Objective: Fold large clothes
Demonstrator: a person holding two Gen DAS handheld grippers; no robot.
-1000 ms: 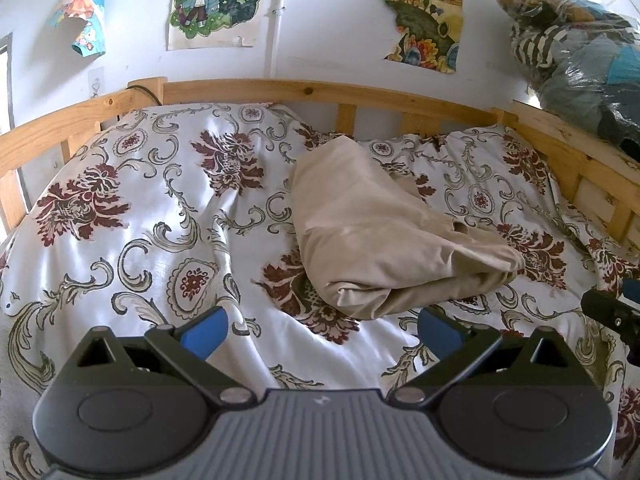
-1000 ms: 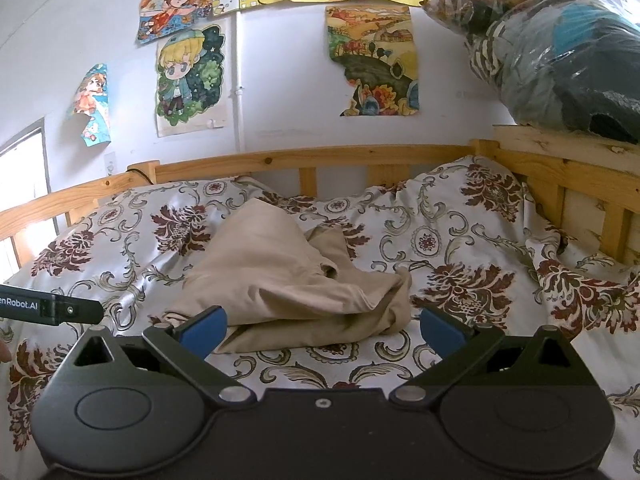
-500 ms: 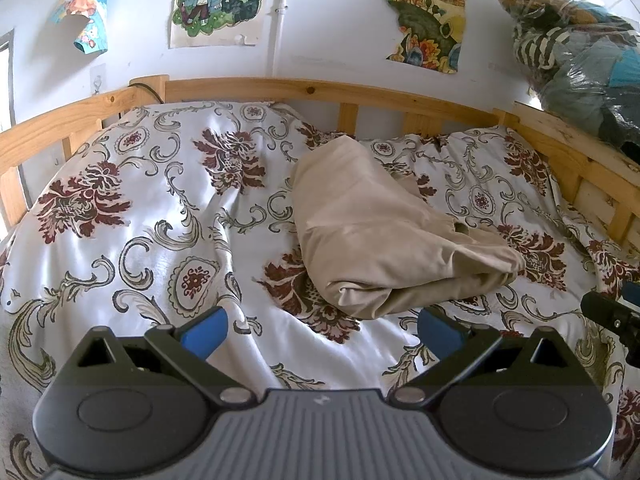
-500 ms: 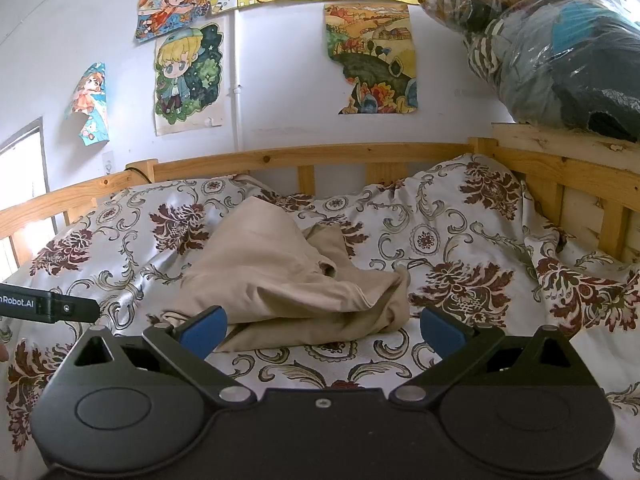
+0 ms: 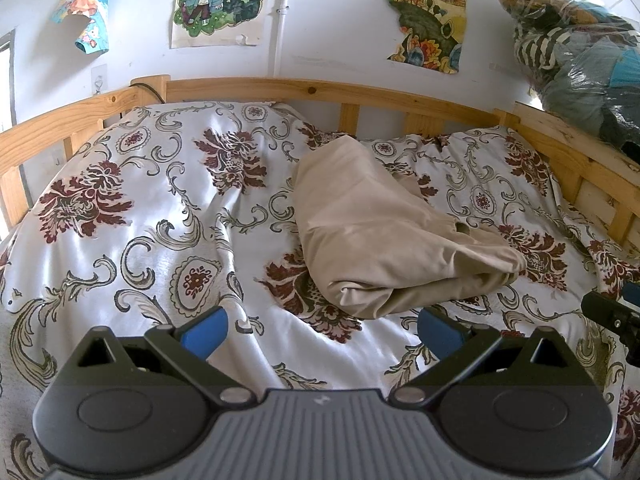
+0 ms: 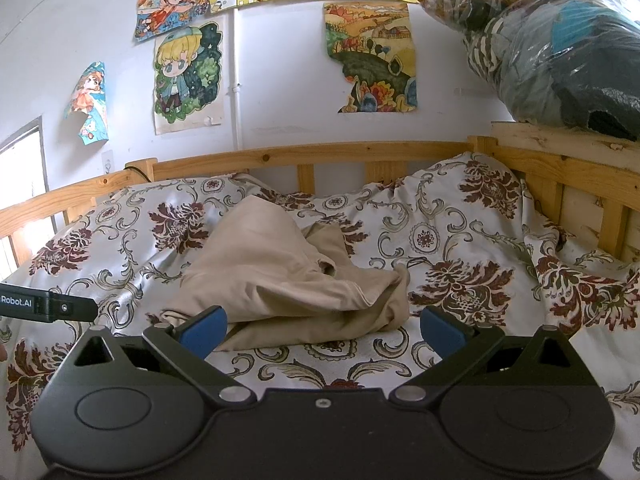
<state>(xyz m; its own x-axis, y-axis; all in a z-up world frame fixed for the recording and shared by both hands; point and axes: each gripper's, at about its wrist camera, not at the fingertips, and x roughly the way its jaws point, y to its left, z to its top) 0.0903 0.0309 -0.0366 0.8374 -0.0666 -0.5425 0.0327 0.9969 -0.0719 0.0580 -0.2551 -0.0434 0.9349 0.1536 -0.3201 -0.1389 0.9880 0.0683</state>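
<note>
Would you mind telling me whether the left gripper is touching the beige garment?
Apart. The left wrist view shows bedspread between the open left gripper and the garment.

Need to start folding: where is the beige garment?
In both views, the beige garment lies bunched mid-bed on the floral bedspread, ahead of both open claws.

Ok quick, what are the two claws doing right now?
Left claw: open, holding nothing, in front of the beige cloth.
Right claw: open, holding nothing.

Bright daylight, seemingly from the left; sharp centre, fisheye-curved edges.
</note>
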